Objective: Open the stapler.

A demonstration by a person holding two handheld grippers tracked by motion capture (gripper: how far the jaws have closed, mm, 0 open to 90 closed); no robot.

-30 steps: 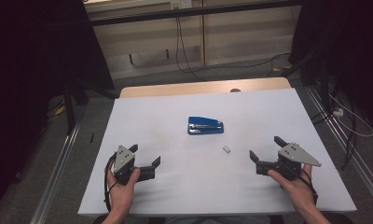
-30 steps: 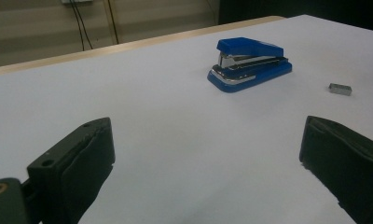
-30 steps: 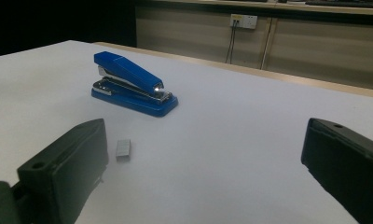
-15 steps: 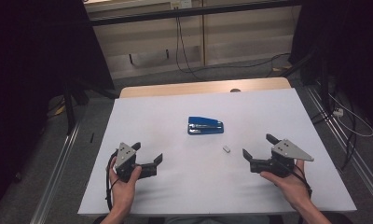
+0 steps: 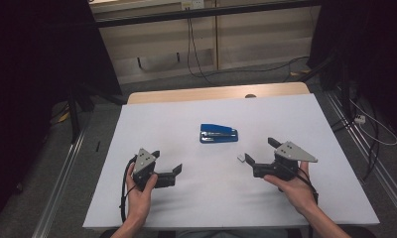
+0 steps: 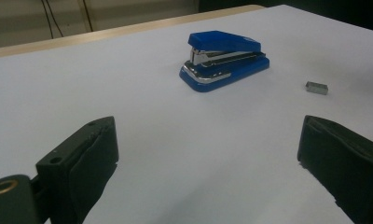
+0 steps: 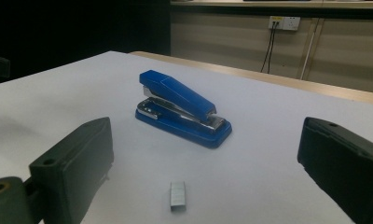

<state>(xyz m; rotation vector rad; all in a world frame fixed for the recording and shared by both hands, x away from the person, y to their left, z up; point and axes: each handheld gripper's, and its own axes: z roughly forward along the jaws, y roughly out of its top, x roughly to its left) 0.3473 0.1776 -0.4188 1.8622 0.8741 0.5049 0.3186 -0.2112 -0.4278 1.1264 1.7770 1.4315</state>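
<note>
A blue stapler [image 5: 219, 133] lies closed at the middle of the white table [image 5: 305, 124]. A small grey strip of staples [image 5: 241, 158] rests just in front of it and to the right. My right gripper [image 5: 259, 150] is open, its near jaw tip right beside the strip. In the right gripper view the strip of staples [image 7: 177, 195] lies between the open jaws, with the stapler [image 7: 182, 109] beyond. My left gripper [image 5: 166, 162] is open and holds nothing, front left of the stapler. The left gripper view has the stapler [image 6: 224, 58] ahead and the strip [image 6: 316, 87] to its right.
A wooden table edge [image 5: 216, 93] runs along the far side. Cables [image 5: 191, 44] hang from the wall behind. Metal rails [image 5: 62, 193] flank the table on the floor, and more cables [image 5: 370, 129] lie at the right.
My right gripper has moved left and a little forward, up to the staple strip. My left gripper has shifted slightly right. Stapler and strip have not moved.
</note>
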